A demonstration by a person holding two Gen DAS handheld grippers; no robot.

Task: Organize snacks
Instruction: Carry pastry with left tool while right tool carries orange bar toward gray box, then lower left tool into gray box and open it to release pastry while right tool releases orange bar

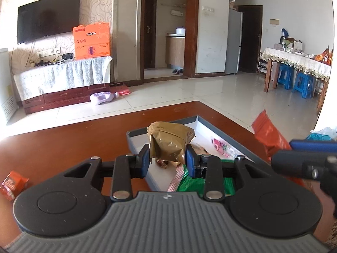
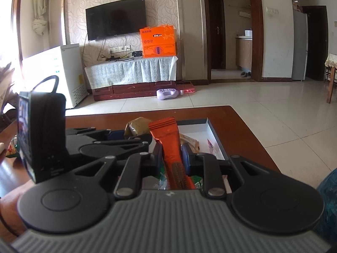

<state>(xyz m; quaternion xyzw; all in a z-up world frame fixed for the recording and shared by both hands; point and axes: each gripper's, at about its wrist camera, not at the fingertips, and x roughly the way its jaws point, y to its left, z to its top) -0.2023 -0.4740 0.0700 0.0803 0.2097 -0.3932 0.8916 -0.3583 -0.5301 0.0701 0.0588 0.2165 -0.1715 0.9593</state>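
Left gripper pinching gold packet between both pads, raised above near end of tray. Right gripper clamped on orange packet, upright, over same tray, just right of left gripper. Inside tray: green wrapper, pink sweets, white floor otherwise bare. Left of tray, on brown table, 1 more orange pack near edge.

A wall-mounted television hangs above a cloth-draped cabinet bearing an orange box, with a purple bottle lying on the tiled floor.
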